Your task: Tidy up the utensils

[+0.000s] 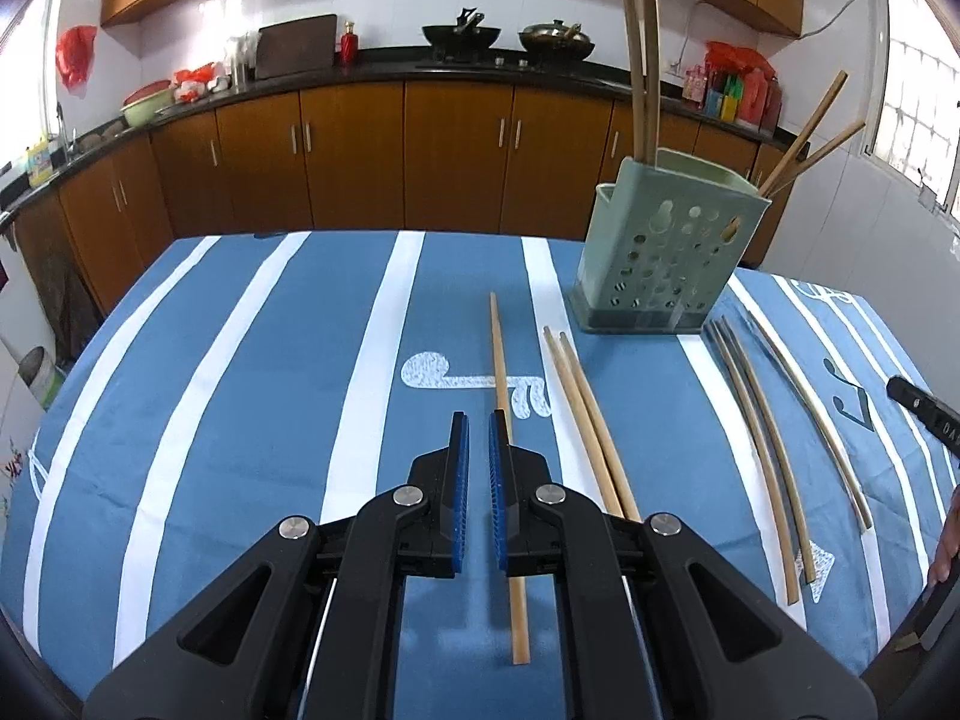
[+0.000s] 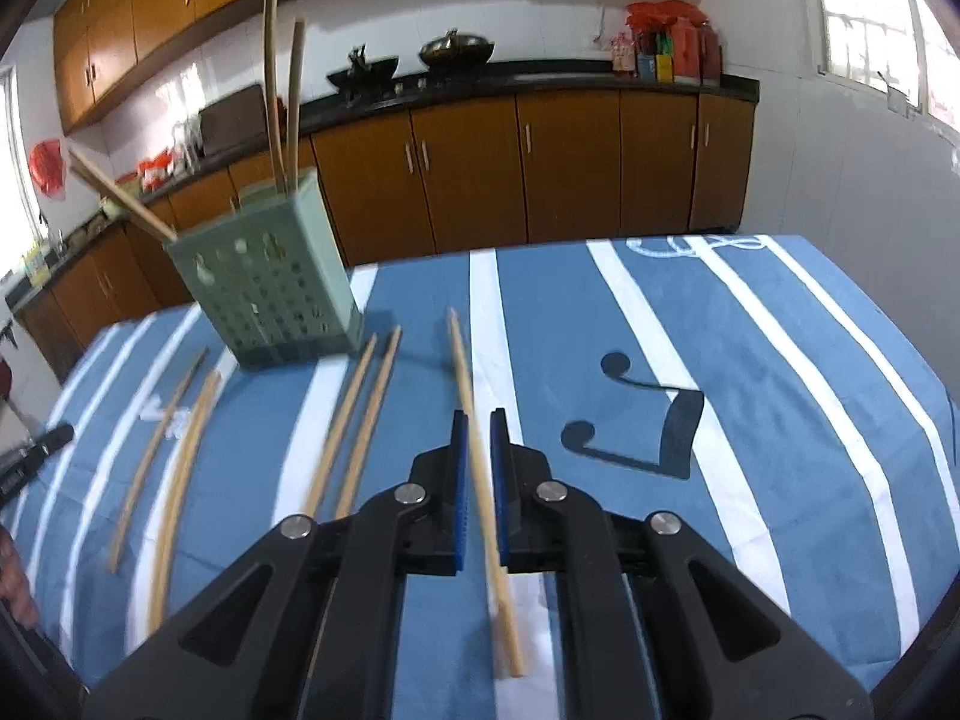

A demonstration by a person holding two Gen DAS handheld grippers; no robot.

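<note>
A pale green perforated utensil holder (image 1: 666, 252) stands on the blue striped tablecloth (image 1: 240, 396) with several chopsticks upright in it; it also shows in the right wrist view (image 2: 270, 294). Loose chopsticks lie on the cloth: a single one (image 1: 501, 372), a pair (image 1: 585, 414) and darker curved ones (image 1: 762, 420). My left gripper (image 1: 478, 420) hovers above the cloth, jaws nearly closed and empty, just left of the single chopstick. My right gripper (image 2: 478, 420) has a light chopstick (image 2: 465, 372) running between its narrowly parted jaws; whether they pinch it is unclear.
The other gripper's black tip (image 1: 924, 414) shows at the right edge, and at the left edge in the right wrist view (image 2: 36, 450). Brown kitchen cabinets (image 1: 360, 150) and a counter with woks (image 1: 462, 36) lie beyond the table's far edge.
</note>
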